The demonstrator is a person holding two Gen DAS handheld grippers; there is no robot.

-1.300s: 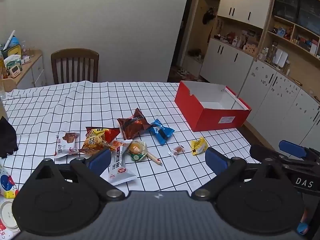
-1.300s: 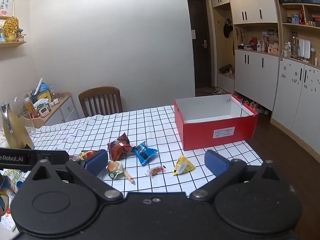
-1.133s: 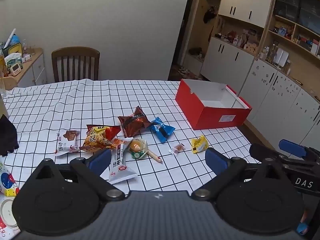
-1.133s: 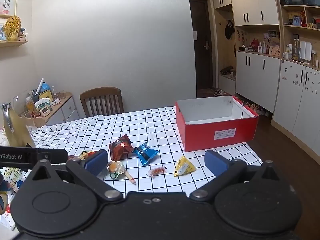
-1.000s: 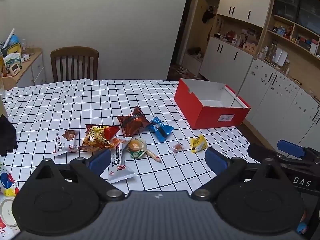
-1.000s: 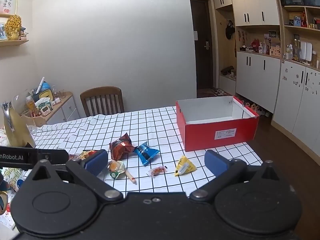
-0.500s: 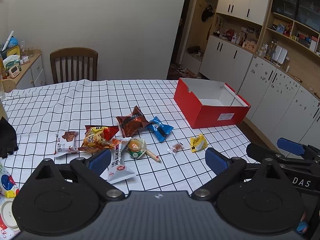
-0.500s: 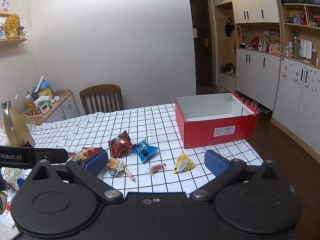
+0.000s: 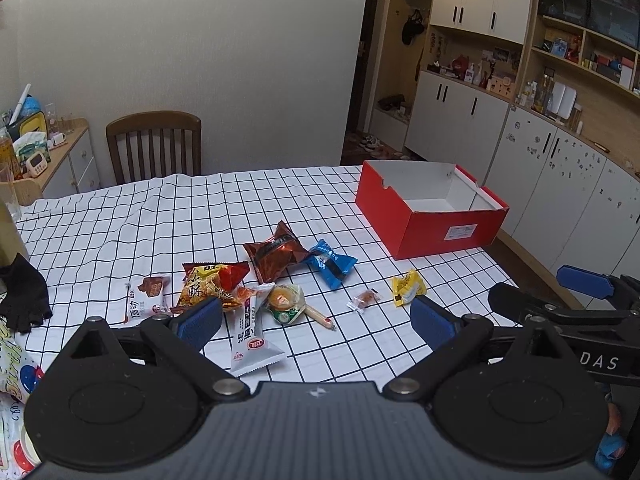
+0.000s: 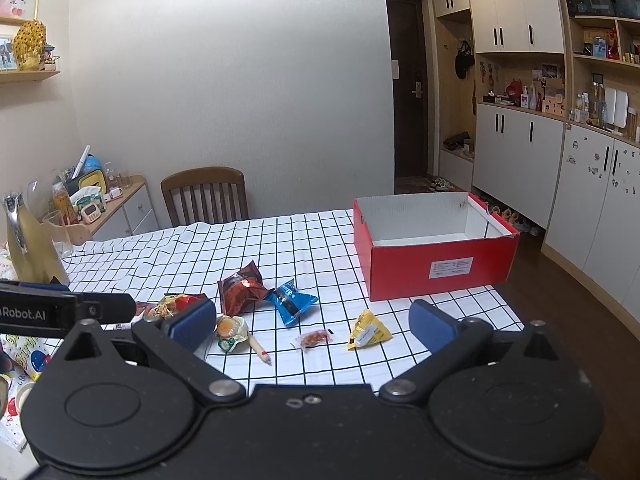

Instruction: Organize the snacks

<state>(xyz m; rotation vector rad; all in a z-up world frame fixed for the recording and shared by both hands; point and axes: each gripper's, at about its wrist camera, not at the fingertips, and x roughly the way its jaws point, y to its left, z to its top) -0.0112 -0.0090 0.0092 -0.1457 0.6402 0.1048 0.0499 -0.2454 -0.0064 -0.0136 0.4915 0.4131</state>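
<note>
Several snack packets lie on the checked tablecloth [image 9: 168, 216]: a brown bag [image 9: 276, 254], a blue packet [image 9: 331, 265], a yellow packet [image 9: 406, 287], a small red candy [image 9: 363, 300], an orange-red bag [image 9: 210, 285], a white bar [image 9: 253, 334], a green-wrapped pastry [image 9: 285, 303] and a white-brown packet [image 9: 146, 298]. An open red box [image 9: 430, 210] stands at the right, empty as far as I see. My left gripper [image 9: 316, 322] is open above the near edge, holding nothing. My right gripper [image 10: 312, 326] is open and empty, near the yellow packet [image 10: 366, 335] and the box [image 10: 434, 246].
A wooden chair [image 9: 154, 146] stands at the table's far side. A black glove [image 9: 24, 294] lies at the left edge. A sideboard with bottles and clutter [image 10: 80, 200] is far left. White cabinets [image 9: 560, 184] line the right wall.
Both grippers have drifted slightly back and up; the snacks and box look a bit farther. Nothing was picked up or moved.
</note>
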